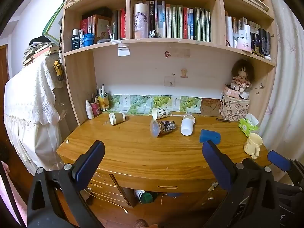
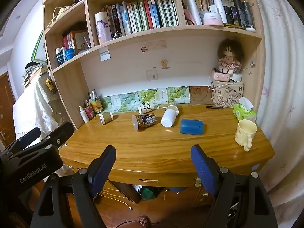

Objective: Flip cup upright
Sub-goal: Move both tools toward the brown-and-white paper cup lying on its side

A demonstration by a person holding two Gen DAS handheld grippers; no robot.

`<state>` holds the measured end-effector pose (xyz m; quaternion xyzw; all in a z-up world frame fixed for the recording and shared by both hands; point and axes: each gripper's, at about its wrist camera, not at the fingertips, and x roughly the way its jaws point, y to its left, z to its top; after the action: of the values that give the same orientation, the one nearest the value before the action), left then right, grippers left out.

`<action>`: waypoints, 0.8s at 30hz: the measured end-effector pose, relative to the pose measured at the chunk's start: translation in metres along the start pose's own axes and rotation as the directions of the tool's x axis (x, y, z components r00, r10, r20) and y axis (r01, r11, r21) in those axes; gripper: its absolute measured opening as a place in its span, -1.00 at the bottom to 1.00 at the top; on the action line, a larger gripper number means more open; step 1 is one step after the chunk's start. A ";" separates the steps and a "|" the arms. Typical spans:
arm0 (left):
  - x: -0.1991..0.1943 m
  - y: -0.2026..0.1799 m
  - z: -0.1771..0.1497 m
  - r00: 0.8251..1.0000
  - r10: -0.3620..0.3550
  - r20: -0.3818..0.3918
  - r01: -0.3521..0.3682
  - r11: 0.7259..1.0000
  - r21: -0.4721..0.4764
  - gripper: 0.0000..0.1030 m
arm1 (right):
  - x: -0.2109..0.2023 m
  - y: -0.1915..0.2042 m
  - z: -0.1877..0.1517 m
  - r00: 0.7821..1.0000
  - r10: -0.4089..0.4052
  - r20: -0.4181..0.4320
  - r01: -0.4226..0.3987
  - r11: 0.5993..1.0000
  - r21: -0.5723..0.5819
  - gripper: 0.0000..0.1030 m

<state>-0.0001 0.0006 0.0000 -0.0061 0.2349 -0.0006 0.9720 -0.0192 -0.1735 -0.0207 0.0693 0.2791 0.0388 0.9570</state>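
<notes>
Several cups lie on their sides on the wooden desk [image 1: 133,152]: a brown paper cup [image 1: 117,118], a panda paper cup [image 1: 160,113], a dark patterned cup with a clear lid [image 1: 163,127], a white cup [image 1: 187,124] and a blue cup [image 1: 210,136]. A cream mug [image 1: 253,144] stands upright at the right. In the right wrist view I see the same brown cup [image 2: 106,118], panda cup [image 2: 145,108], patterned cup [image 2: 144,121], white cup [image 2: 169,116], blue cup [image 2: 191,126] and mug [image 2: 245,134]. My left gripper [image 1: 153,161] and right gripper [image 2: 153,164] are open and empty, in front of the desk.
A green tissue pack [image 1: 248,125], a patterned bag with a doll [image 1: 234,108] and a pen [image 1: 223,120] sit at the back right. Bottles and pens [image 1: 96,105] stand at the back left. Bookshelves rise above. Drawers [image 1: 106,188] are under the desk.
</notes>
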 end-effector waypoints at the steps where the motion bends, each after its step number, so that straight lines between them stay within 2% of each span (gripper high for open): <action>1: 0.000 0.000 0.000 1.000 -0.001 0.000 0.001 1.000 0.004 0.99 | 0.000 0.000 0.000 1.000 0.000 0.002 0.000 1.000 -0.001 0.59; 6: -0.001 0.003 0.000 1.000 -0.010 0.005 0.010 1.000 0.012 0.99 | 0.000 0.001 0.001 1.000 0.002 0.004 -0.002 1.000 -0.004 0.59; 12: -0.004 0.004 -0.001 1.000 0.007 0.005 -0.007 1.000 0.001 0.99 | 0.004 0.015 -0.002 1.000 0.008 0.007 -0.008 1.000 -0.013 0.59; 24: 0.000 0.017 -0.003 1.000 0.029 -0.012 -0.030 0.999 -0.032 0.99 | 0.011 0.018 0.001 1.000 0.009 -0.021 -0.010 0.999 -0.036 0.59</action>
<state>-0.0018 0.0180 -0.0033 -0.0182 0.2405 0.0174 0.9703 -0.0103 -0.1551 -0.0227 0.0529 0.2881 0.0493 0.9549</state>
